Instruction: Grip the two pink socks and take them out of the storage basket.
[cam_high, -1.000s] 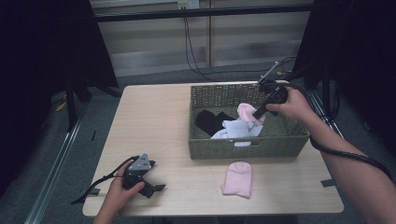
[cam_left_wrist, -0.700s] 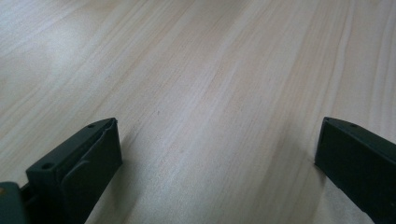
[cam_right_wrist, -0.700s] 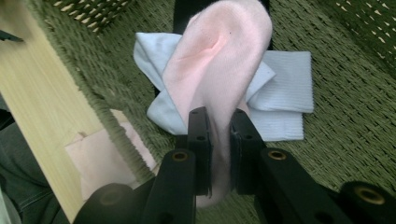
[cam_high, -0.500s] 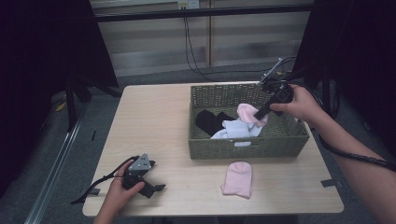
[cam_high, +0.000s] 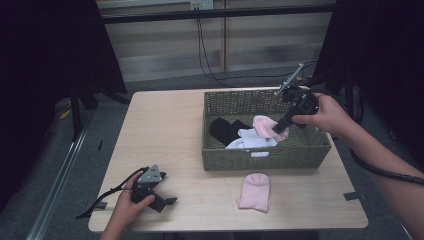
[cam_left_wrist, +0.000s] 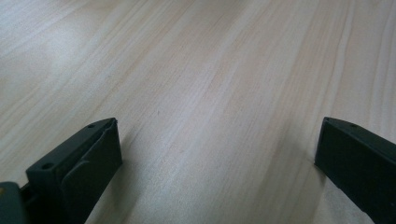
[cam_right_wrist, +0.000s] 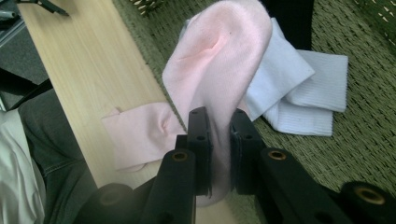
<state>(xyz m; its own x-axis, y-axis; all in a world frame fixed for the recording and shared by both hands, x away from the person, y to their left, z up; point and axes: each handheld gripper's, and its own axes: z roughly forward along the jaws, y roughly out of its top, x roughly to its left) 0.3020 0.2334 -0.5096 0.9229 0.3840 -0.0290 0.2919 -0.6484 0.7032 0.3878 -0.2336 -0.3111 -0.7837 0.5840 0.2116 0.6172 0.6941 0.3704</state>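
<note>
Nearest you, at the bench's front left corner, your left gripper rests on the wood with its jaws wide apart and nothing between them. Along the front edge, right of centre, one pink sock lies flat just outside the basket. Farther back, the woven basket fills the right rear of the bench. Over its right side your right gripper is clamped tight on a second pink sock, lifted above a white sock and a black sock lying inside. Judging by this, one sock is out, one is mid-transfer, and at least two remain.
</note>
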